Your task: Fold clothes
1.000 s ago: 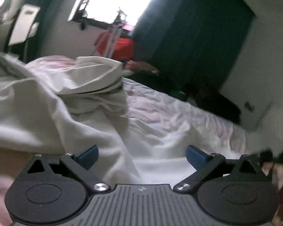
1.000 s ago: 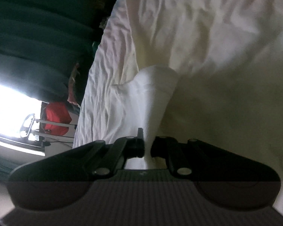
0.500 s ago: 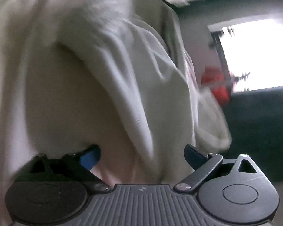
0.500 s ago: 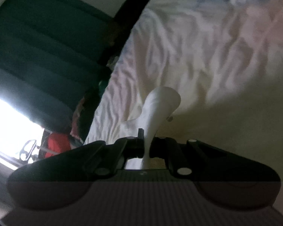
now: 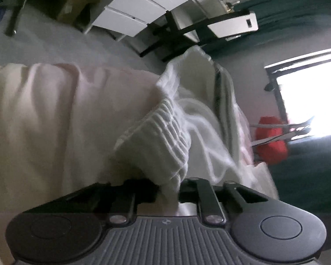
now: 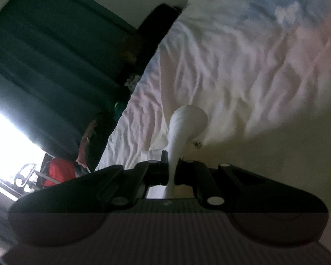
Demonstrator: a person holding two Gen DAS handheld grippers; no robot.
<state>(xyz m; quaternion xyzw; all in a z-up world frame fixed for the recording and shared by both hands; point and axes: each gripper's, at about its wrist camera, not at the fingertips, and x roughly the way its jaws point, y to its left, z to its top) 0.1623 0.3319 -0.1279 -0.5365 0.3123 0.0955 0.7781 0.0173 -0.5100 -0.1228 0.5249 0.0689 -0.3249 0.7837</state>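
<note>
The white garment (image 5: pixel 187 119) stretches away from the left tongs (image 5: pixel 167 195), which clamp its ribbed hem (image 5: pixel 156 141). The right tongs (image 6: pixel 171 172), rolled sideways above the bed (image 6: pixel 242 70), pinch another fold (image 6: pixel 183 128).

Two grippers, left (image 5: pixel 168 193) and right (image 6: pixel 171 173), one white garment (image 5: pixel 163 145), one bed sheet (image 6: pixel 242 70), one red bag (image 5: pixel 271 141), one window (image 5: pixel 313 97)
</note>
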